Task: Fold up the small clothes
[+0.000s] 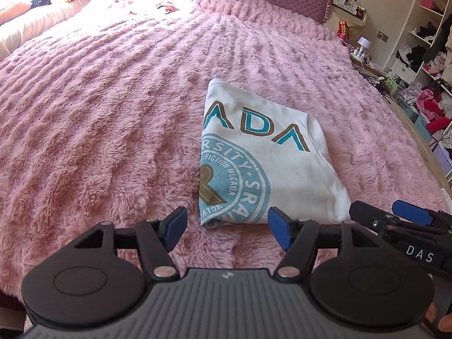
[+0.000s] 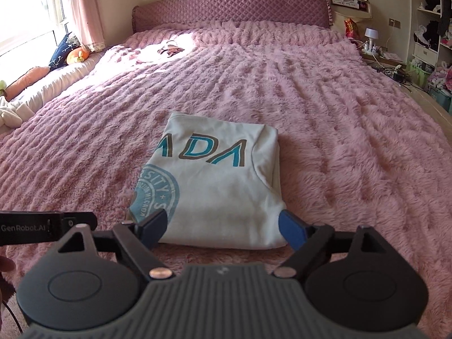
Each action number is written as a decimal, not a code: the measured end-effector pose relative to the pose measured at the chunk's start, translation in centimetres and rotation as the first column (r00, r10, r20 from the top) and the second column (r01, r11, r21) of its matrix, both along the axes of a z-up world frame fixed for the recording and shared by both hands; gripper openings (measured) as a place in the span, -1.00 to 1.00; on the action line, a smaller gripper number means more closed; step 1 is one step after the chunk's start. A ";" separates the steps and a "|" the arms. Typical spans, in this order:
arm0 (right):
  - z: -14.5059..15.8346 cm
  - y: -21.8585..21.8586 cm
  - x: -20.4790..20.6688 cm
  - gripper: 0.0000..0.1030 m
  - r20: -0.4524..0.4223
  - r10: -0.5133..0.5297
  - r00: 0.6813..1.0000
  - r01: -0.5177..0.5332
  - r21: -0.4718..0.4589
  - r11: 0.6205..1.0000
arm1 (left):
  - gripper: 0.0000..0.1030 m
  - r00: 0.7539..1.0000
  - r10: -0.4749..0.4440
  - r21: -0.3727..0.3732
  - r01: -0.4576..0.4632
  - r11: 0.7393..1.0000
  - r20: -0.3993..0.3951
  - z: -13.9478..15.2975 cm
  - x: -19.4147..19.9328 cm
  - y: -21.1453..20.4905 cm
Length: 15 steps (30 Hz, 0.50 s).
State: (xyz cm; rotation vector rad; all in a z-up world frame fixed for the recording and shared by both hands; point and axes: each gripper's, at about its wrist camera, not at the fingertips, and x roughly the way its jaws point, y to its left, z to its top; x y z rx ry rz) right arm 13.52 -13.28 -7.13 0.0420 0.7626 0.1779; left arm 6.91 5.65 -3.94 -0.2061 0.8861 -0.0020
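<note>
A white T-shirt [image 1: 265,158] with teal and brown lettering and a round blue print lies folded into a compact rectangle on the pink fluffy bed cover; it also shows in the right wrist view [image 2: 223,186]. My left gripper [image 1: 227,227] is open and empty, just short of the shirt's near left corner. My right gripper [image 2: 223,227] is open and empty, its jaws spread on either side of the shirt's near edge. The right gripper also shows at the right edge of the left wrist view [image 1: 395,214].
The pink bed cover [image 2: 339,130] stretches to a quilted headboard [image 2: 231,5]. Cushions and a toy [image 2: 76,53] lie at the left by the window. A small item [image 2: 169,49] lies far up the bed. A bedside table [image 2: 375,48] and shelves [image 1: 429,65] stand right.
</note>
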 end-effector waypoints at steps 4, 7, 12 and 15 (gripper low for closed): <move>0.5 1.1 -2.5 0.59 -0.015 -0.003 1.000 0.002 -0.062 0.998 | 0.69 1.000 0.012 0.047 -0.011 0.999 -0.021 0.7 -1.5 -1.1; 0.7 1.5 -3.6 0.59 -0.028 -0.007 1.000 0.005 -0.080 0.997 | 0.69 0.999 0.022 0.044 -0.020 0.999 -0.040 0.7 -2.3 -1.2; 1.5 1.7 -4.6 0.59 -0.044 -0.010 0.999 0.007 -0.071 0.997 | 0.69 0.998 0.031 0.061 -0.028 0.998 -0.047 0.8 -3.3 -1.6; 2.0 1.9 -4.9 0.59 -0.034 -0.009 0.999 0.006 -0.070 0.998 | 0.69 0.998 0.033 0.075 -0.029 0.997 -0.045 1.0 -3.8 -1.7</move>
